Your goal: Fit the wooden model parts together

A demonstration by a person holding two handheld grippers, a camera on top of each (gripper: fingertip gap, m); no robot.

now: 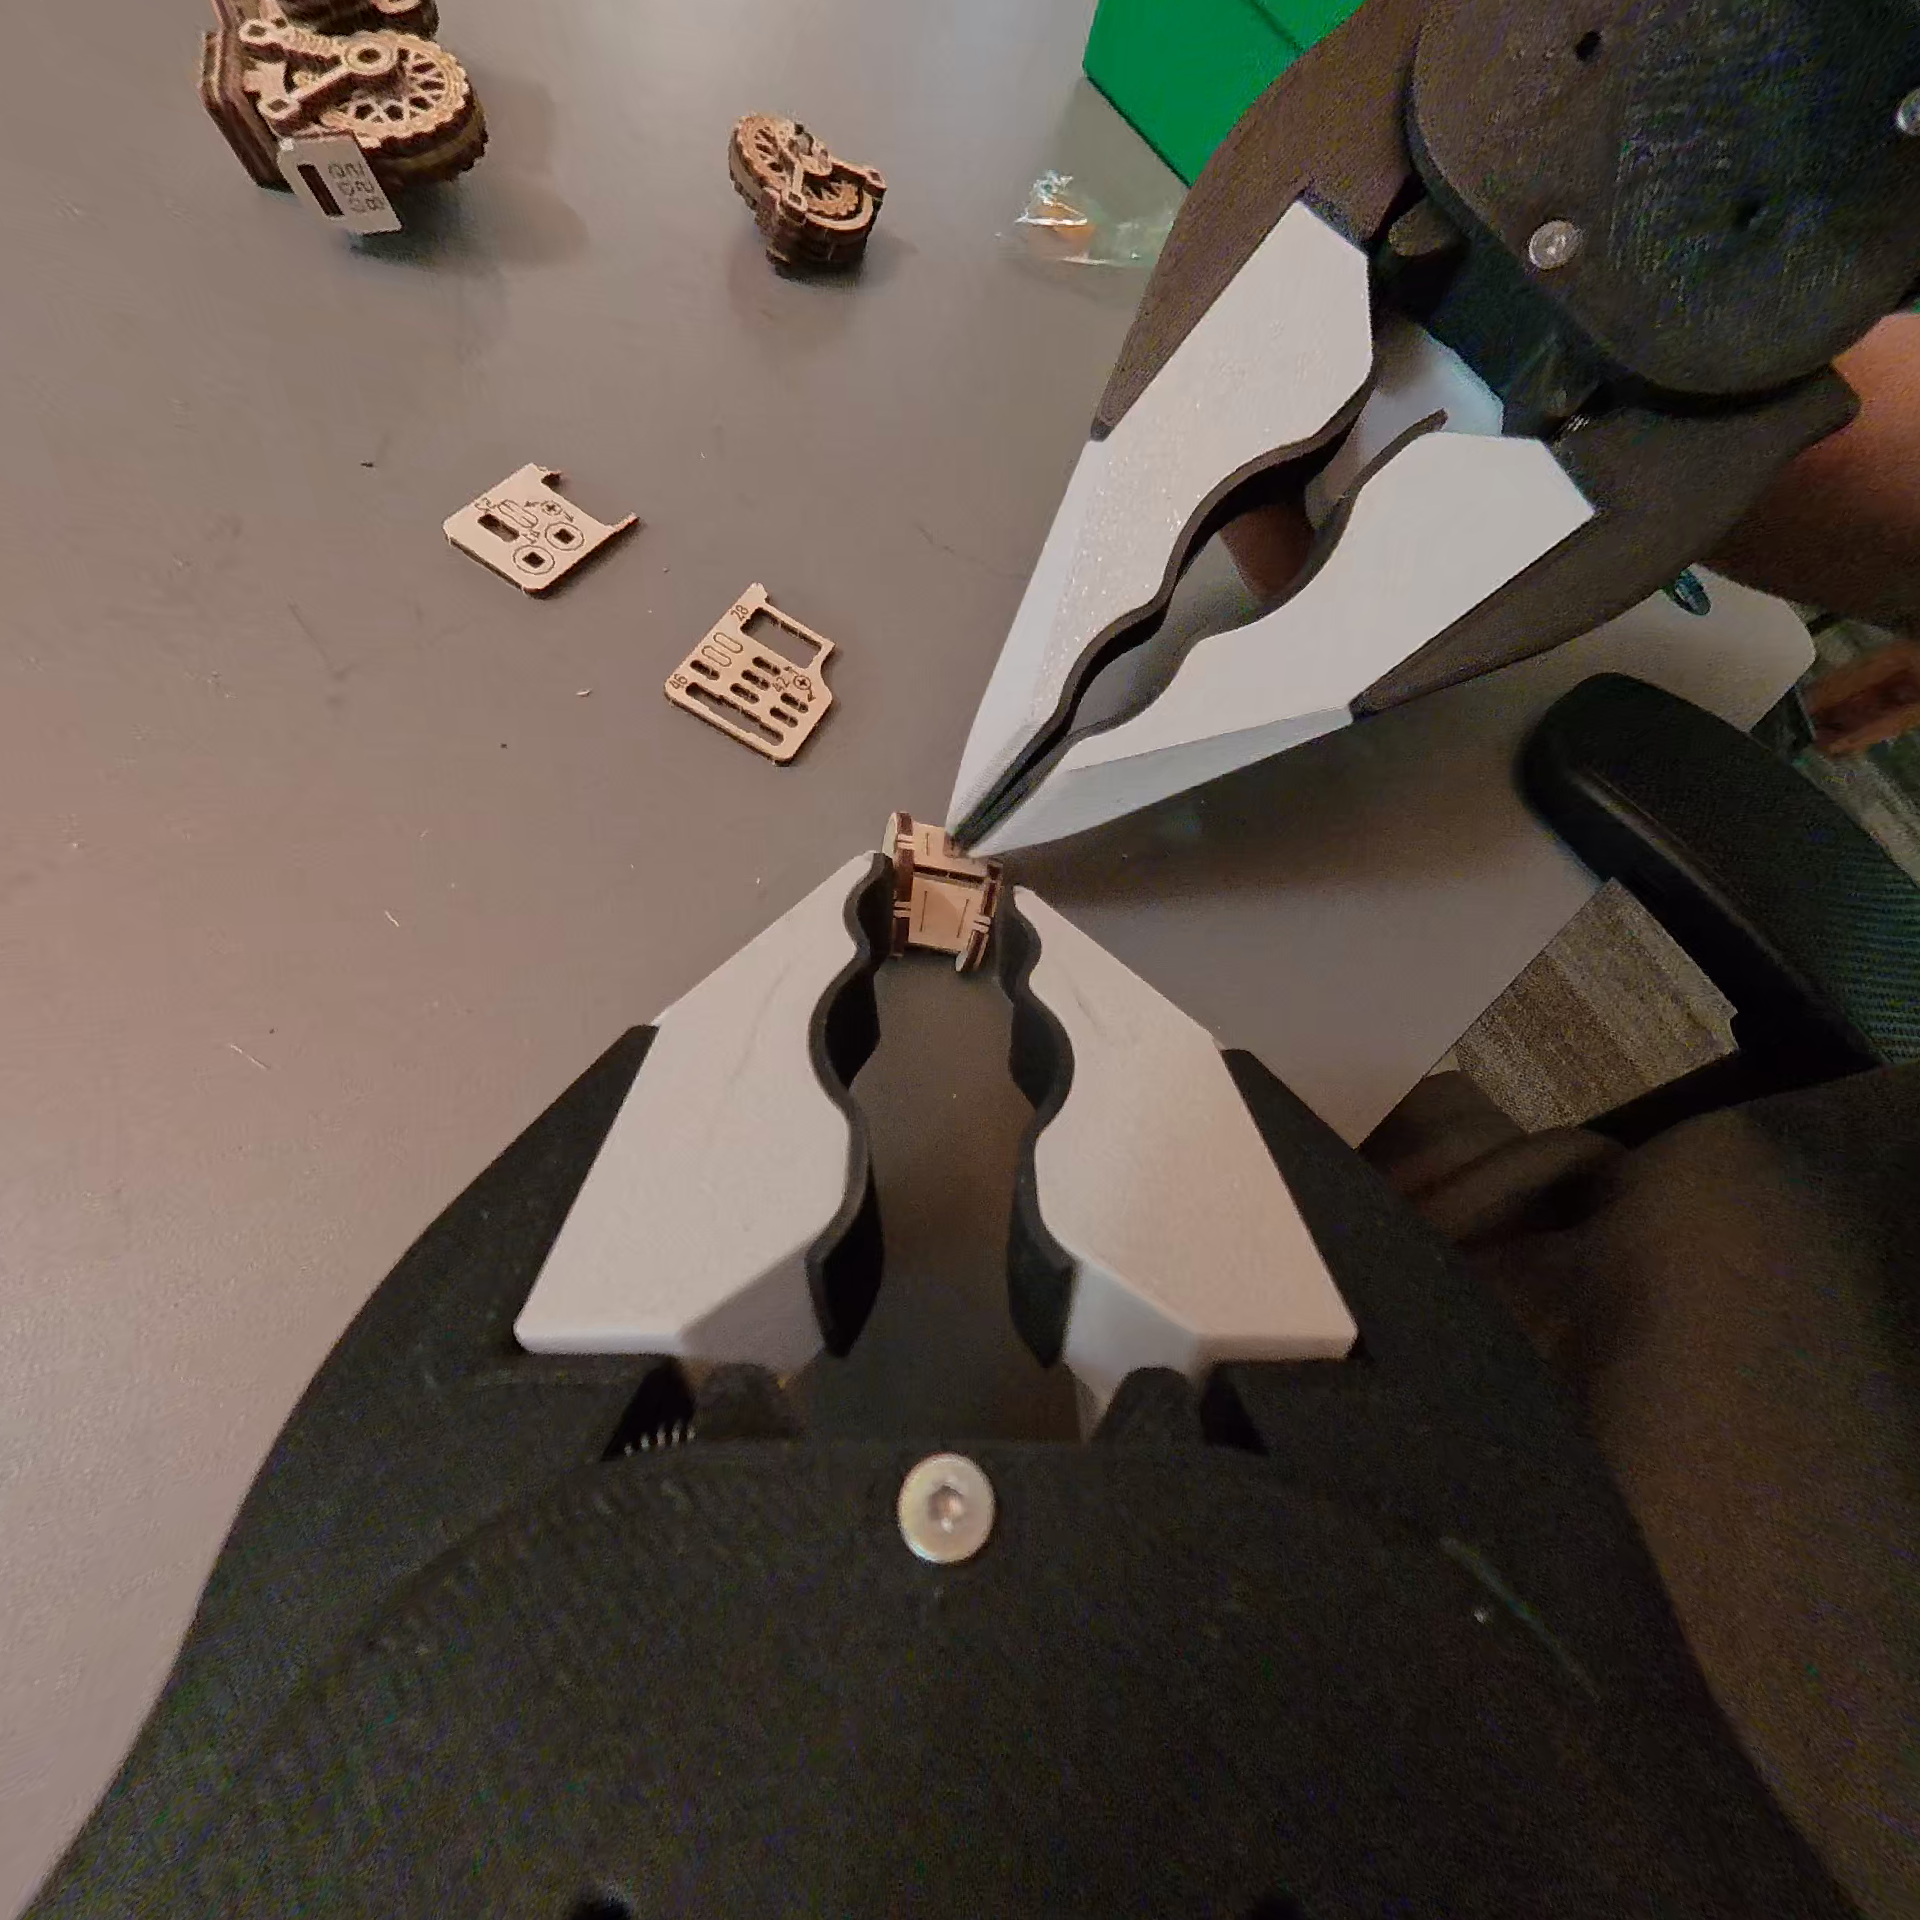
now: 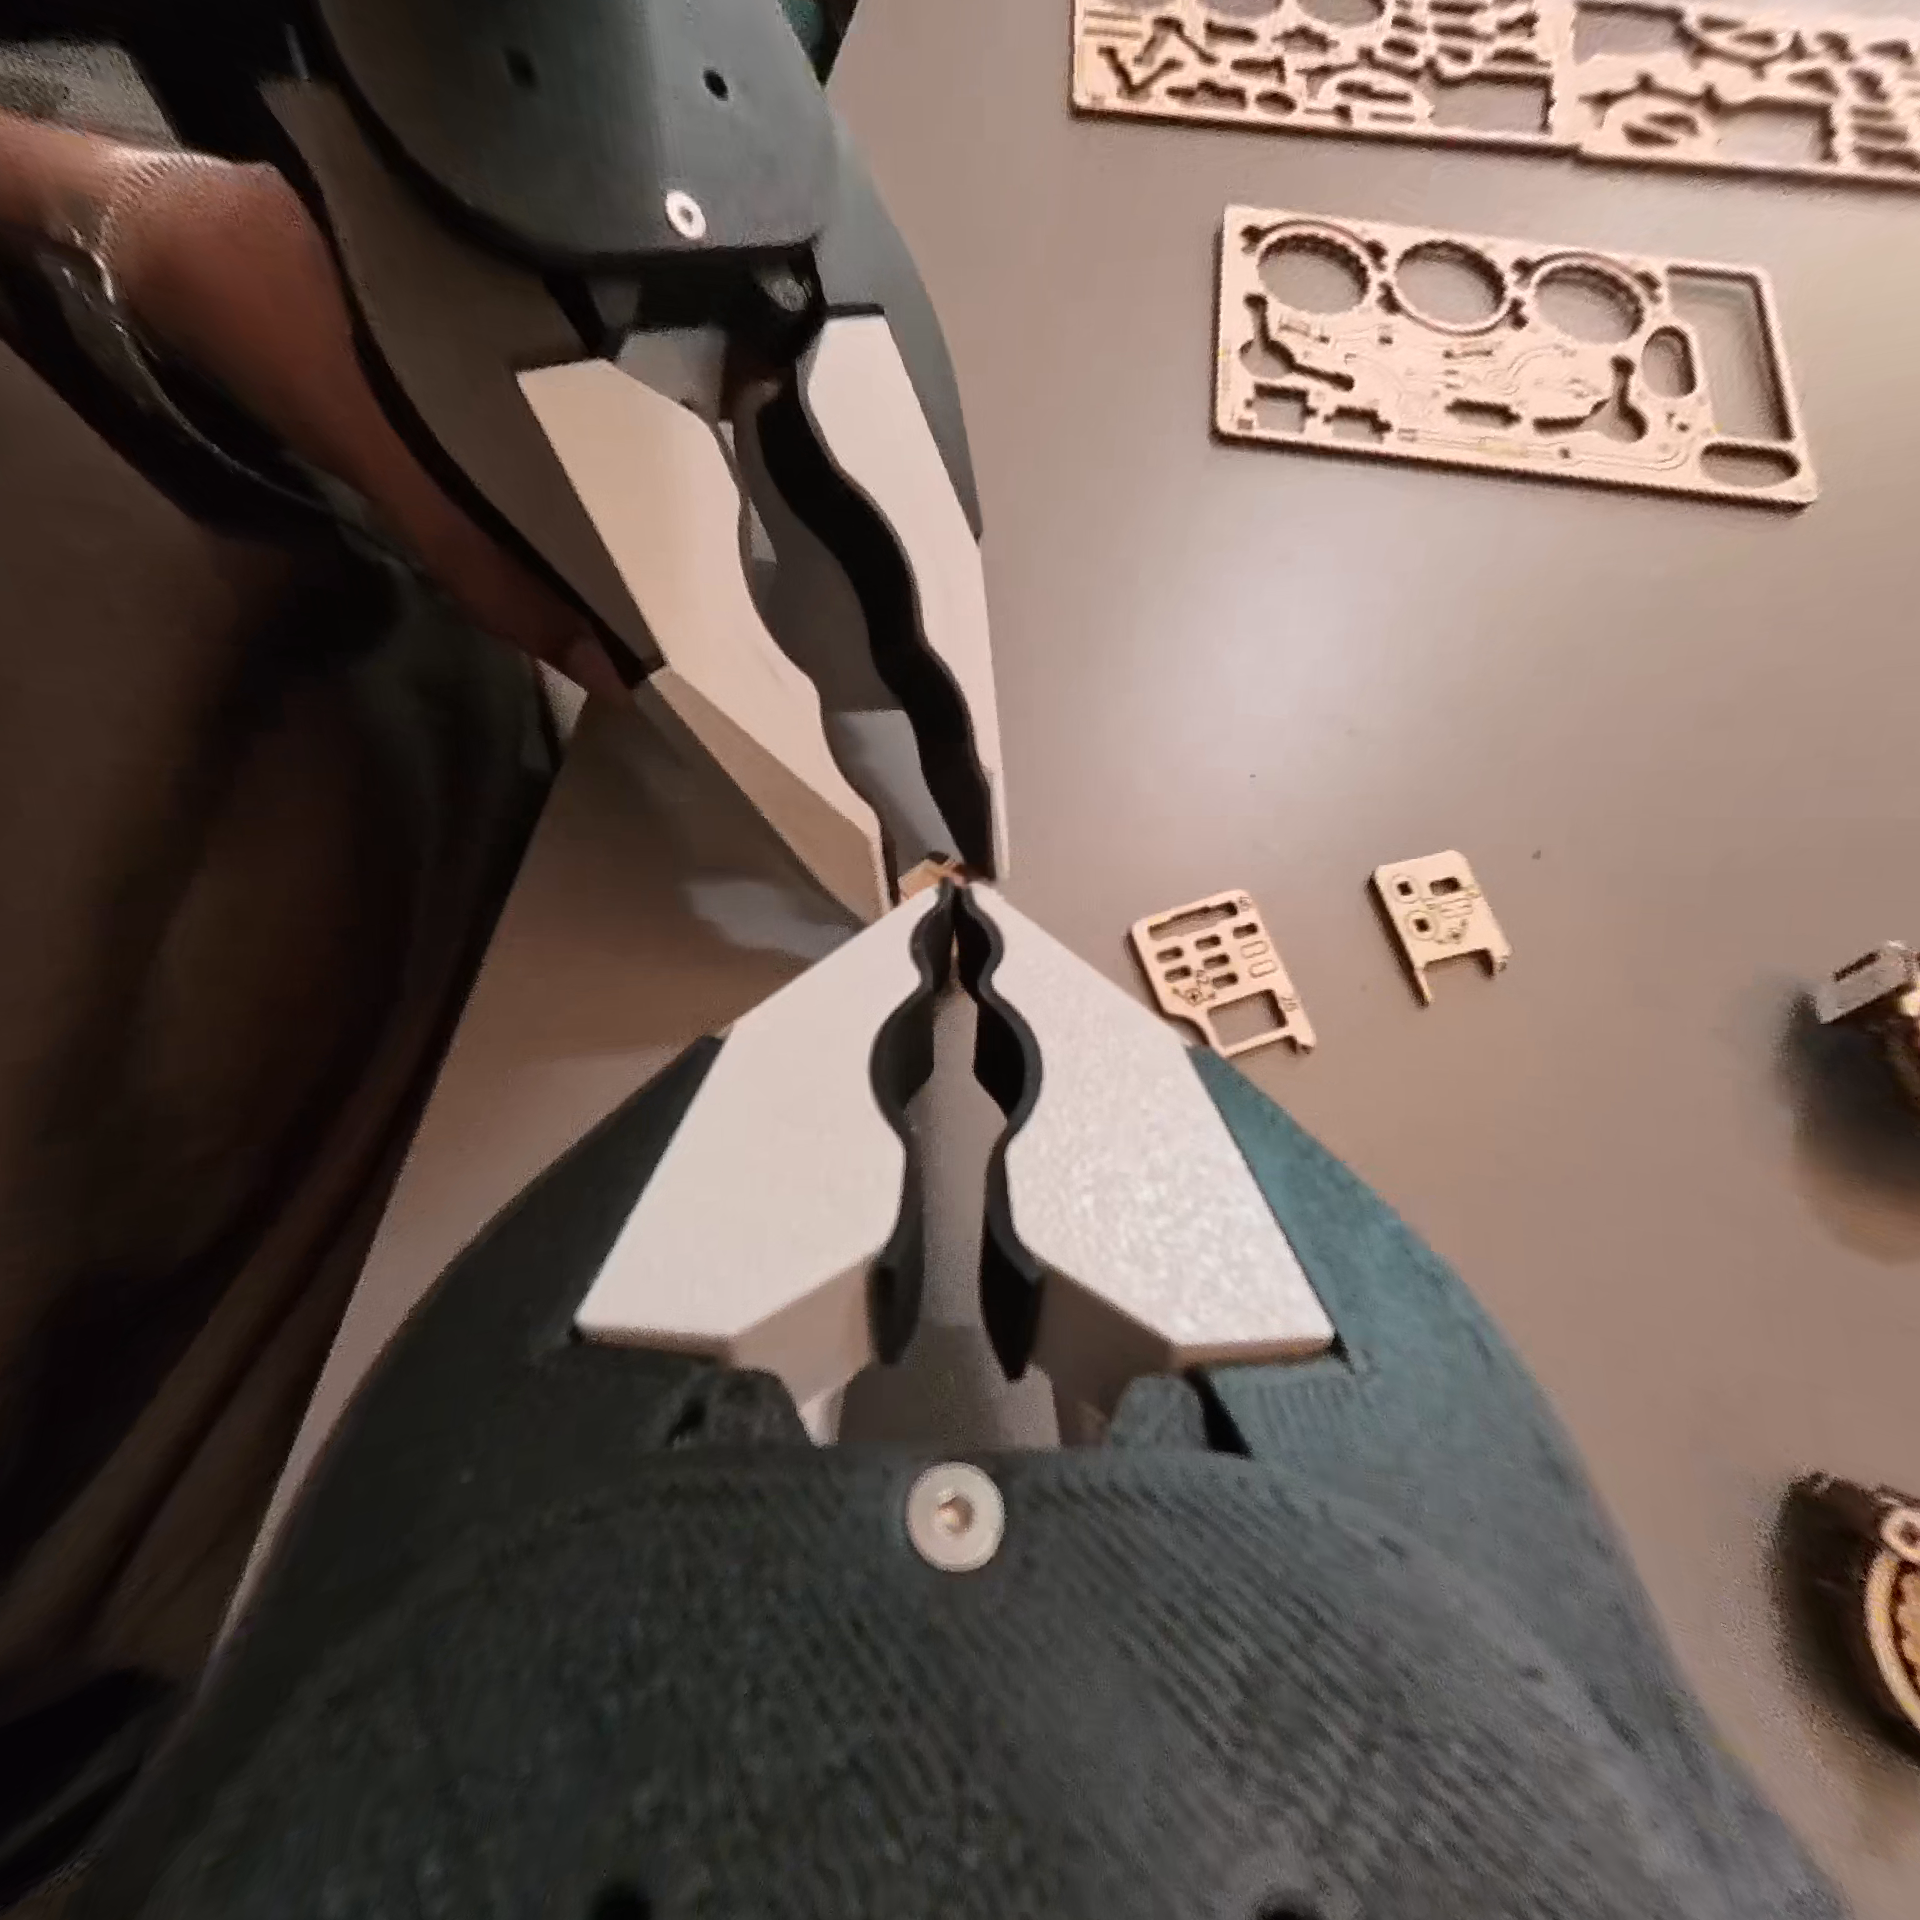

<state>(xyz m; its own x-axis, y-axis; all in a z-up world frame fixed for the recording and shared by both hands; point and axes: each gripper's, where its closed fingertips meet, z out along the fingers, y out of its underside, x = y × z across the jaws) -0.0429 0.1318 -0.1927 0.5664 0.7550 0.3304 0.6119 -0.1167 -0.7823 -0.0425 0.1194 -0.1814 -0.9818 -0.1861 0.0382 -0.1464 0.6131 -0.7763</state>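
Left wrist view, left to right: two assembled wooden gear models at the far edge of the grey table (image 1: 208, 935), a big one (image 1: 343, 99) with a tag hanging off it and a smaller one (image 1: 808, 192) to its right. Nearer in, two loose flat wooden plates well apart from the grippers: one with square holes (image 1: 538, 532), one slotted (image 1: 750, 686). Centre: left gripper (image 1: 940, 904) clamped on a small wooden cube-like subassembly (image 1: 943, 902), held at the fingertips above the table near its front edge. Right gripper (image 1: 971, 831) comes in from upper right, tips pinched together and touching the cube's top right corner; can't tell if a thin part sits between them. Green box (image 1: 1184, 73) and a clear plastic bag (image 1: 1081, 223) behind it; black chair (image 1: 1714, 883) off the table edge at right. Right wrist view: the two tip pairs meet at centre, cube mostly hidden (image 2: 928, 871); punched-out wooden sheets (image 2: 1507, 358) lie on the table further right.
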